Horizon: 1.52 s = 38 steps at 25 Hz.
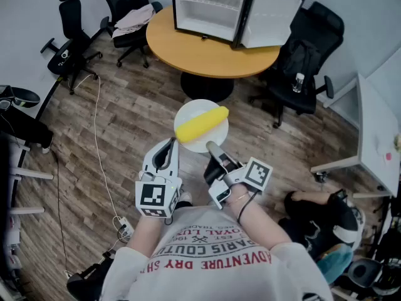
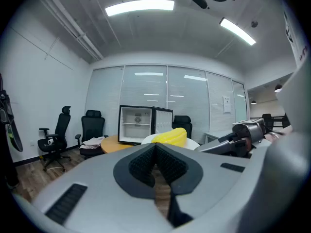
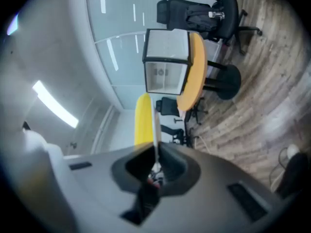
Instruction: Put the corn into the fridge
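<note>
A yellow corn cob (image 1: 202, 124) lies on a round white plate (image 1: 193, 108) held level in front of me. My right gripper (image 1: 213, 148) is shut on the plate's near rim; in the right gripper view the thin rim (image 3: 155, 130) runs between the jaws with the corn (image 3: 142, 118) beside it. My left gripper (image 1: 170, 144) is shut and empty, just left of the plate, and it looks past the corn (image 2: 170, 136) at the fridge (image 2: 137, 125). The small fridge (image 1: 210, 8) stands on the round wooden table (image 1: 188, 52) ahead with its door swung open.
Black office chairs (image 1: 72, 33) ring the table, one with cloth on its seat (image 1: 133, 19), another with a backpack and a bottle (image 1: 299, 80). A white cable (image 1: 97, 143) trails over the wood floor. A white desk (image 1: 376, 137) stands at the right.
</note>
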Tool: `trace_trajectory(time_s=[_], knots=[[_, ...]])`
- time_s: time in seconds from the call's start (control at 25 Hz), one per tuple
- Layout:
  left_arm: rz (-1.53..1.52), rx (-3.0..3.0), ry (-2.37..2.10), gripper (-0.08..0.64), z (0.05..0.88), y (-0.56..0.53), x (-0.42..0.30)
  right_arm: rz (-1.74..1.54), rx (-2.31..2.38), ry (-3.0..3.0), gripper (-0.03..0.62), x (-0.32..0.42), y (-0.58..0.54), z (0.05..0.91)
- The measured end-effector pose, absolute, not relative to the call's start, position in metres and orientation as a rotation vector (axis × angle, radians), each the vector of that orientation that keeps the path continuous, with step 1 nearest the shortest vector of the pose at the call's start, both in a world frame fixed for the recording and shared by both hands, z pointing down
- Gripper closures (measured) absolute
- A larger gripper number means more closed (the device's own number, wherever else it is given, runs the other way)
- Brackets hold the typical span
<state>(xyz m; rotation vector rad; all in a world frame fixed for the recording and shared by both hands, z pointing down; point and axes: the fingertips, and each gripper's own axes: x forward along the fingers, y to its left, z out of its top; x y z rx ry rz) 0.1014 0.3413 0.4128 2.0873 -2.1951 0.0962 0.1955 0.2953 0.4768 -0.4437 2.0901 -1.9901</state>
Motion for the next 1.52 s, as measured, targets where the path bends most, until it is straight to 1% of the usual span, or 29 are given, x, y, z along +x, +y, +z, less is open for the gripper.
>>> trace_trajectory(time_s=[0.6, 0.84, 1.0, 1.28, 1.52], knots=[[0.085, 2.122, -2.179, 0.535, 0.416, 0.335, 0.102, -1.985, -0.475, 2.098, 0.554, 0.195, 0.293, 0.487], [0.064, 2.136, -2.142, 0.535, 0.42, 0.344, 0.043, -1.979, -0.533, 2.033, 0.554, 0.146, 0.298, 0.487], [0.058, 2.122, -2.134, 0.535, 0.423, 0.339, 0.026, -1.982, -0.55, 2.02, 0.554, 0.134, 0.292, 0.489], [0.072, 2.084, -2.142, 0.535, 0.434, 0.306, 0.013, -2.02, -0.547, 2.026, 0.554, 0.119, 0.257, 0.501], [0.094, 2.036, -2.183, 0.535, 0.439, 0.25, 0.005, -2.06, -0.489, 2.02, 0.554, 0.109, 0.196, 0.506]])
